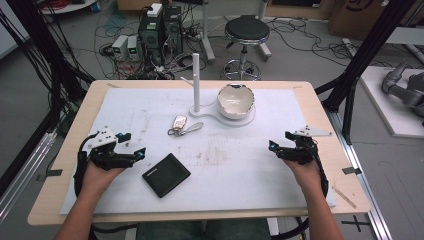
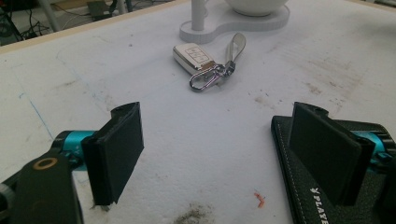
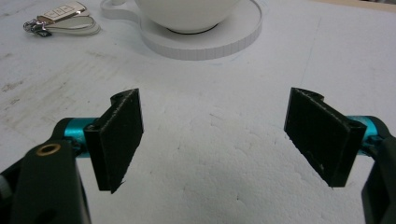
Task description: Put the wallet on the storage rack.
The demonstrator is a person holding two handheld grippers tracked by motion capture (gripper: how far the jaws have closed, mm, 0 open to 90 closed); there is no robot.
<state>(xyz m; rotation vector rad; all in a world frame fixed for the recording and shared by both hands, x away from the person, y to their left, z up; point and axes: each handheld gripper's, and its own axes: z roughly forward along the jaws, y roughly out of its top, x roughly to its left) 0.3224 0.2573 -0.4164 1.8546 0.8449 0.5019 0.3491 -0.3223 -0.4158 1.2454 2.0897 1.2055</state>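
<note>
Left gripper (image 1: 131, 144) held low over the left part of the white mat (image 1: 260, 180), jaws spread wide and empty; in the left gripper view (image 2: 212, 149) bare mat between the two black pads. Black wallet (image 1: 166, 175) flat on the mat just to the right of that gripper, toward the near edge; in the left gripper view the wallet (image 2: 299, 186) lying under and behind the right-hand jaw, pale stitching along its edge and white lettering on its face, whether touching the jaw or not cannot be told. Key fob (image 1: 179, 121) with metal clip and grey strap farther up the mat, ahead of the left gripper and apart from it; in the left gripper view the fob (image 2: 192, 55) beyond the gap between the jaws, clip end toward the camera.

Right gripper (image 1: 278, 148) over the right part of the mat, well apart from the wallet and the fob, jaws likewise wide apart and holding nothing; in the right gripper view (image 3: 212, 140) plain mat between the pads.

White stand (image 1: 200, 113) near the far middle of the mat, upright post (image 1: 196, 80) on its left lobe, white bowl (image 1: 235, 100) seated on its round right lobe. In the right gripper view the bowl (image 3: 187, 14) and stand (image 3: 205, 44) straight ahead, the fob (image 3: 60, 14) off at upper left.

Wooden table (image 1: 75, 125) edge around the mat; black stool (image 1: 246, 30) and computer towers (image 1: 160, 30) on the floor beyond
</note>
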